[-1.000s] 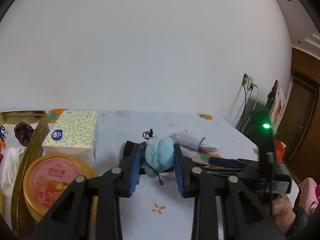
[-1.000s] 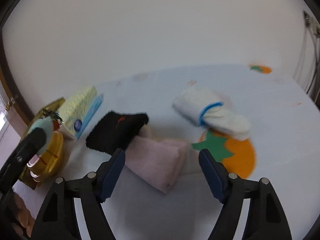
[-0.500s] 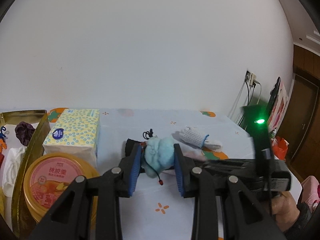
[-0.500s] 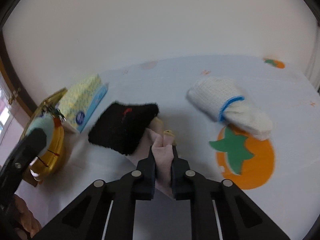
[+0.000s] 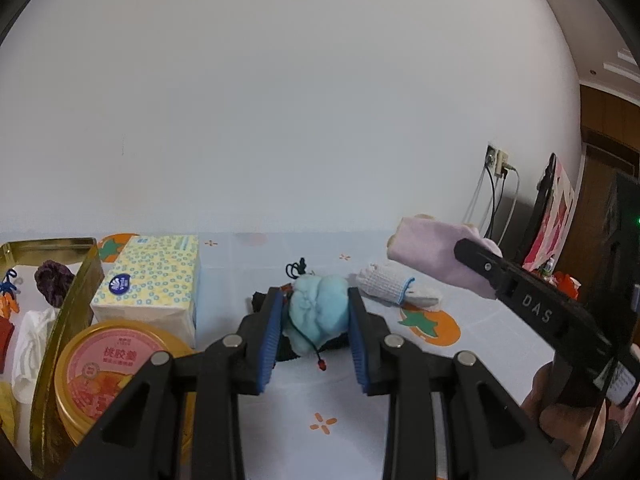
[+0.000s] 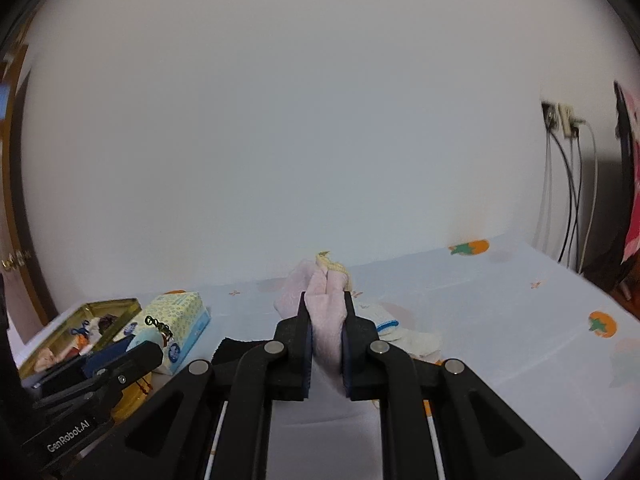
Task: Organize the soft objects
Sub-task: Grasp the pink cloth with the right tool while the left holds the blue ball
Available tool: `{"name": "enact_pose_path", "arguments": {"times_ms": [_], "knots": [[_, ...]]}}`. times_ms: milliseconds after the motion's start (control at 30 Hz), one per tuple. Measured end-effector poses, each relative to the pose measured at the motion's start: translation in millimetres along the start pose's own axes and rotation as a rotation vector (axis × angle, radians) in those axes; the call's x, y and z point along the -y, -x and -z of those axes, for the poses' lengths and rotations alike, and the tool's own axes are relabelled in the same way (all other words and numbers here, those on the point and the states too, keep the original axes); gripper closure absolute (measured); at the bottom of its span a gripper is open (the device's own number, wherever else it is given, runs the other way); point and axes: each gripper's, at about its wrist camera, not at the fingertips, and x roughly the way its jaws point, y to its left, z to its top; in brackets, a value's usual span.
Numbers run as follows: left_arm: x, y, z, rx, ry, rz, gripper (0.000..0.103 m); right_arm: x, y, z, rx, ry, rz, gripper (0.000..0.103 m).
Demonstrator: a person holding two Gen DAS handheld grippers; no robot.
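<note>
My left gripper [image 5: 316,312] is shut on a light blue plush charm [image 5: 318,314] with a black cord, held above the table. A black soft piece [image 5: 332,344] lies on the cloth just behind and below it. My right gripper [image 6: 325,308] is shut on a folded pink cloth [image 6: 324,300], lifted off the table; the left wrist view shows that pink cloth [image 5: 434,256] raised at the right. A white knitted glove with a blue cuff [image 5: 390,286] lies on the tablecloth, seen partly behind the right fingers as the glove [image 6: 404,330].
A gold tin box [image 5: 68,300] with small soft items stands at the left. Beside it are a patterned tissue pack [image 5: 154,280] and a round pink-lidded tub [image 5: 114,364]. Wall sockets with cables [image 5: 496,184] hang at the right. The tablecloth [image 6: 500,312] carries orange fruit prints.
The right gripper closed on the pink cloth and lifted it off the table, tilting up toward the wall. The left gripper stayed still with the blue charm.
</note>
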Motion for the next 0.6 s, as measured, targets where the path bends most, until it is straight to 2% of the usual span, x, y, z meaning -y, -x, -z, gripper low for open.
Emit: {"name": "enact_pose_path", "arguments": {"times_ms": [133, 600], "knots": [[4.1, 1.6, 0.2, 0.009, -0.026, 0.011, 0.072, -10.0, 1.0, 4.4, -0.007, 0.027, 0.016, 0.091], [-4.2, 17.7, -0.5, 0.028, -0.047, 0.04, 0.072, -24.7, 15.6, 13.2, 0.013, 0.006, 0.039, 0.09]]}}
